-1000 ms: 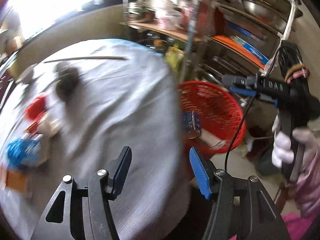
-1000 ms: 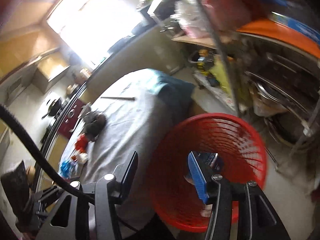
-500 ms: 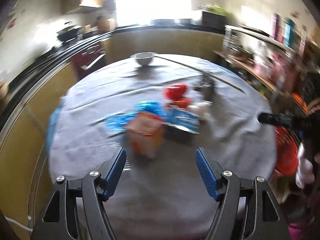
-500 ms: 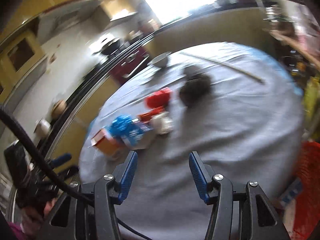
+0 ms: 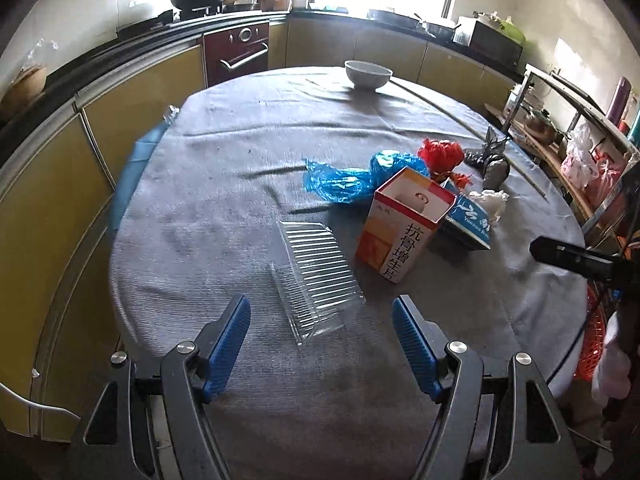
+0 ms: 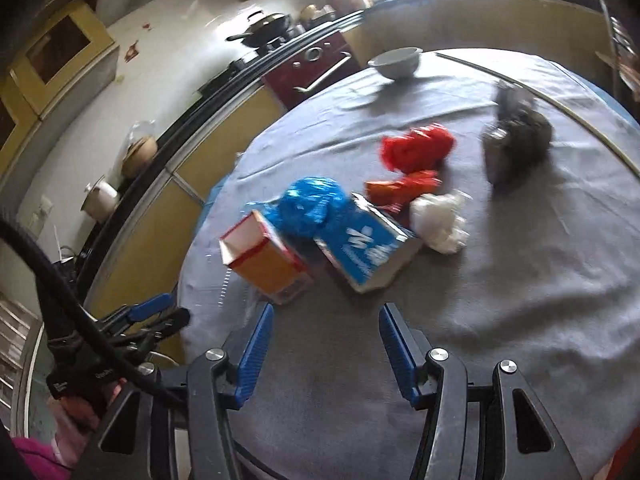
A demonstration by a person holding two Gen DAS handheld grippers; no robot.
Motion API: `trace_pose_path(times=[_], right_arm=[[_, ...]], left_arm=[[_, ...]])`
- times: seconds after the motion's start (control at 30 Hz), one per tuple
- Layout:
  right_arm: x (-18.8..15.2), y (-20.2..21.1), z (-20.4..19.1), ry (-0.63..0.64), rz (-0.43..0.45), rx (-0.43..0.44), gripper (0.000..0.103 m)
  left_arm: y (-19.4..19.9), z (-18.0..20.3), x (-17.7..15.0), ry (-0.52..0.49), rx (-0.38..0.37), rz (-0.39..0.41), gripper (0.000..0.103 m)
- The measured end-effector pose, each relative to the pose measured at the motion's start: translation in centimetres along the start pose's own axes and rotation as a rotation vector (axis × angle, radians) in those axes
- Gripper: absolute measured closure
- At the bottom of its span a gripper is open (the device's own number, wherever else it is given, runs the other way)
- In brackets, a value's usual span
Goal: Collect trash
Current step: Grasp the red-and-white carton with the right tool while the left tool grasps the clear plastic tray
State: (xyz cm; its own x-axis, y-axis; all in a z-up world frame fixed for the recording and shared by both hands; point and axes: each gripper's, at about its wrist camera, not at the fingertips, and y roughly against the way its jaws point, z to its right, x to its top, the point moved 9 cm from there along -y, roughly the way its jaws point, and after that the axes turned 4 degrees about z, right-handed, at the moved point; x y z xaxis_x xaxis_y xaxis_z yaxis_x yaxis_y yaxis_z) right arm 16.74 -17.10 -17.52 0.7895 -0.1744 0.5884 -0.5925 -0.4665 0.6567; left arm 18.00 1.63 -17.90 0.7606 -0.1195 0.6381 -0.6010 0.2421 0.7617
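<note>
Trash lies on a round table with a grey cloth (image 5: pixel 224 208). My left gripper (image 5: pixel 320 316) is open and empty, just in front of a clear ribbed plastic tray (image 5: pixel 316 276). Beyond stand an open orange box (image 5: pixel 400 228), a blue box (image 5: pixel 468 220), blue wrap (image 5: pixel 352 180), red wrap (image 5: pixel 440 152), white paper (image 5: pixel 490 202) and a dark bag (image 5: pixel 490 160). My right gripper (image 6: pixel 326 322) is open and empty, close to the orange box (image 6: pixel 268 260) and blue box (image 6: pixel 368 248). Blue wrap (image 6: pixel 312 204), red wrap (image 6: pixel 416 148), white paper (image 6: pixel 440 216) and dark bag (image 6: pixel 516 144) lie behind.
A white bowl (image 5: pixel 368 74) and a long thin stick (image 5: pixel 460 120) sit at the table's far side. A red basket (image 5: pixel 594 340) stands on the floor off the table's right edge. Yellow kitchen cabinets (image 5: pixel 60 168) curve round the left; a metal shelf rack (image 5: pixel 580 132) is at right.
Both grippers have swung from the red basket back over the table toward the trash pile. Both stay open and empty.
</note>
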Motion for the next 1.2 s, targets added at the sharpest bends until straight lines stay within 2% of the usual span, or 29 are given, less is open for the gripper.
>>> trace_pose_path(times=[0.23, 0.33, 0.5, 0.57, 0.63, 0.77, 0.9, 0.93, 1.0, 1.07, 1.2], right_arm=[[2.8, -1.8, -4.7, 0.1, 0.035, 0.081, 0.037], [3.5, -3.2, -6.2, 0.14, 0.03, 0.096, 0.035], [3.5, -5.6, -7.6, 0.267, 0.017, 0.026, 0.035], [3.5, -6.5, -7.9, 0.304, 0.012, -0.004, 0.035], [3.5, -7.5, -7.8, 0.331, 0.005, -0.039, 0.035], [3.2, -9.2, -7.3, 0.318, -0.028, -0.048, 0.035], [2.8, -10.3, -7.1, 0.323, -0.024, -0.071, 0.037], [2.7, -10.4, -7.0, 0.324, -0.017, -0.073, 0.045], [2.5, -10.6, -7.2, 0.324, -0.01, -0.057, 0.052], [2.5, -10.4, -7.2, 0.32, 0.006, -0.063, 0.052], [2.3, -9.7, -6.8, 0.285, 0.021, -0.047, 0.053]], left_arm=[[-2.0, -0.4, -0.5, 0.056, 0.007, -0.049, 0.029], [-2.6, -1.0, -0.9, 0.108, -0.02, -0.063, 0.029], [-3.1, -1.4, -1.1, 0.147, -0.058, -0.074, 0.03], [-3.1, -1.5, -1.1, 0.15, -0.071, -0.071, 0.035], [-3.1, -1.6, -1.1, 0.156, -0.082, -0.073, 0.036], [-3.0, -2.1, -1.0, 0.174, -0.094, -0.071, 0.036], [-3.1, -2.3, -0.9, 0.194, -0.104, -0.068, 0.036], [-3.1, -2.3, -0.8, 0.194, -0.106, -0.065, 0.04], [-3.1, -2.1, -0.6, 0.197, -0.126, -0.065, 0.048], [-3.1, -1.8, -0.4, 0.196, -0.143, -0.062, 0.06], [-3.3, -1.3, -0.3, 0.189, -0.168, -0.058, 0.078]])
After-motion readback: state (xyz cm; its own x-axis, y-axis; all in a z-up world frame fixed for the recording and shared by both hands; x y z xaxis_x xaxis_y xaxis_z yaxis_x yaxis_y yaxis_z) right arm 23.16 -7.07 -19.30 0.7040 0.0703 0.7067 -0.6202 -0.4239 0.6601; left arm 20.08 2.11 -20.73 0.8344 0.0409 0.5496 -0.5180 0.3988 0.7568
